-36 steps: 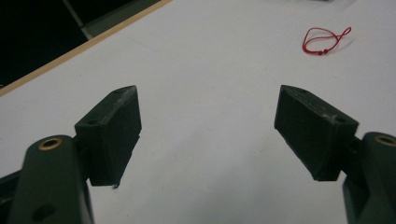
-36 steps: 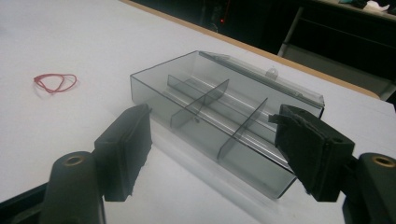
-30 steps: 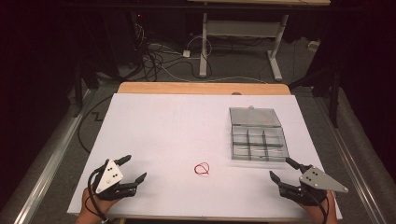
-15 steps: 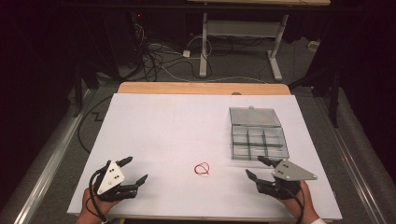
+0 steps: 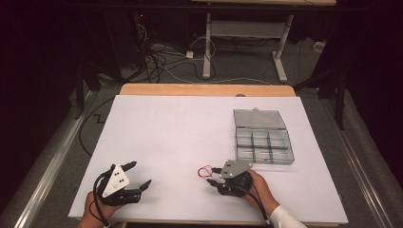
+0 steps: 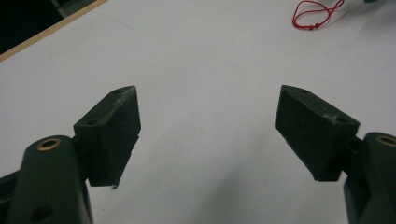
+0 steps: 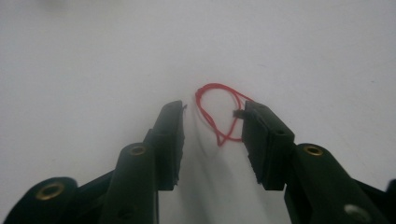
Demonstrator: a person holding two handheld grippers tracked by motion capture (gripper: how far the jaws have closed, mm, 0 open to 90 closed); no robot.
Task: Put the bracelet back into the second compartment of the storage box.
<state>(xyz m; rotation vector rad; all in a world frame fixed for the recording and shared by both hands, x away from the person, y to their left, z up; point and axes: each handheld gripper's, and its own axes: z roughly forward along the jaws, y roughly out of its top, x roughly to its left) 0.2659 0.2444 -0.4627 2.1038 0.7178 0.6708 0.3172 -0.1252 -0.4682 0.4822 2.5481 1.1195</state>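
A thin red string loop (image 5: 205,171) lies on the white table top (image 5: 180,128) near the front middle. My right gripper (image 5: 211,175) is right at it, open. In the right gripper view the string loop (image 7: 219,112) lies on the surface between the two jaws of my right gripper (image 7: 212,107), its right side touching the right fingertip (image 7: 254,112). My left gripper (image 5: 140,173) rests at the front left, wide open with nothing in it. In the left gripper view, my left gripper (image 6: 208,95) has bare table between its jaws and the red string (image 6: 317,14) lies far off at the top right.
A clear plastic compartment box (image 5: 263,145) with its lid (image 5: 259,118) folded back stands on the right, just beyond my right hand. A wooden table edge (image 5: 204,89) runs along the back. Cables and desk legs are on the floor beyond.
My right gripper has moved left from the front right corner to the red string, and its jaws now flank the loop. The left gripper has stayed put.
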